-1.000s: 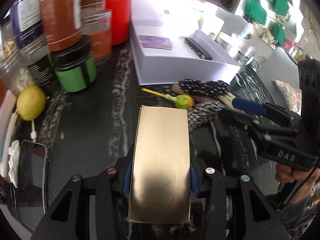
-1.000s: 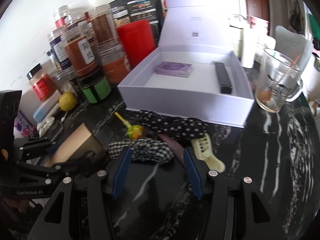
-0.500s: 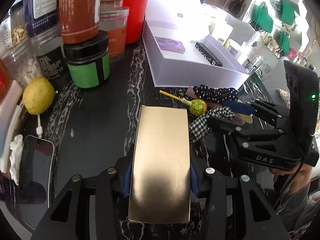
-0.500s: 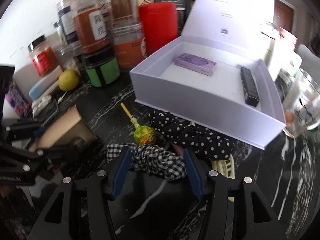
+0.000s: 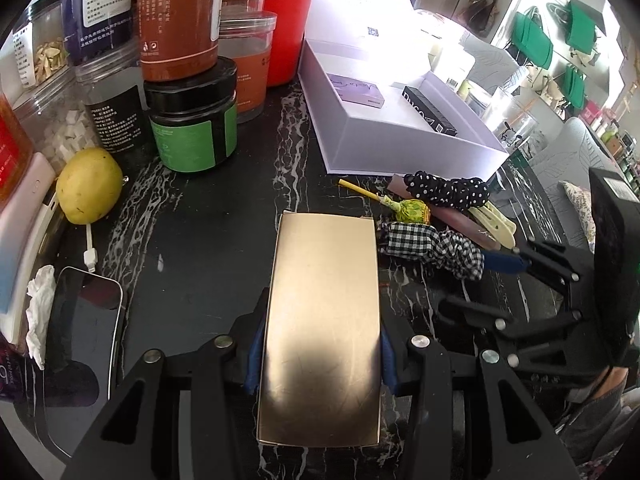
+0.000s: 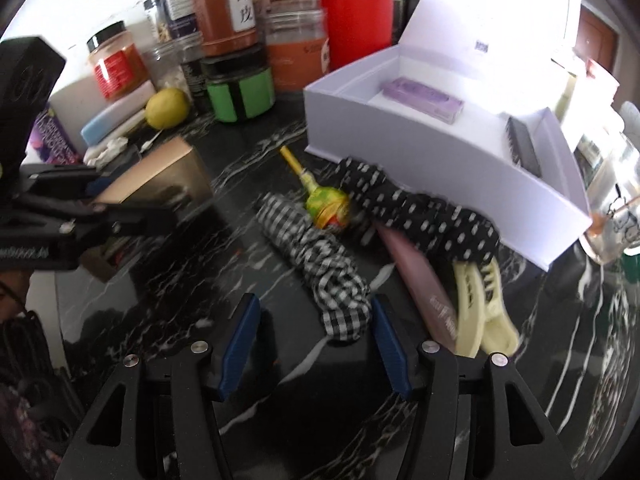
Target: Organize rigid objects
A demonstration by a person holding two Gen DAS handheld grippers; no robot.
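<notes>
My left gripper (image 5: 320, 356) is shut on a gold box (image 5: 324, 320) and holds it above the black marble counter; the box also shows in the right wrist view (image 6: 160, 176). An open white gift box (image 5: 400, 128) lies ahead, holding a purple box (image 5: 356, 88) and a black box (image 5: 430, 116). My right gripper (image 6: 312, 344) is open and empty, just before a checked scrunchie (image 6: 320, 256). A lollipop (image 6: 326, 206), a dotted scrunchie (image 6: 420, 208), a pink tube (image 6: 424, 284) and a cream hair clip (image 6: 480, 304) lie around it.
Stacked jars (image 5: 188, 60) and a red canister (image 5: 286, 28) stand at the back left. A lemon (image 5: 89, 186), a phone (image 5: 80, 320) with a cable and a tissue lie at the left. A glass cup (image 6: 616, 216) stands right of the gift box.
The left gripper has lifted and drawn back with the gold box. The right gripper has swung left and closer to the checked scrunchie, still open.
</notes>
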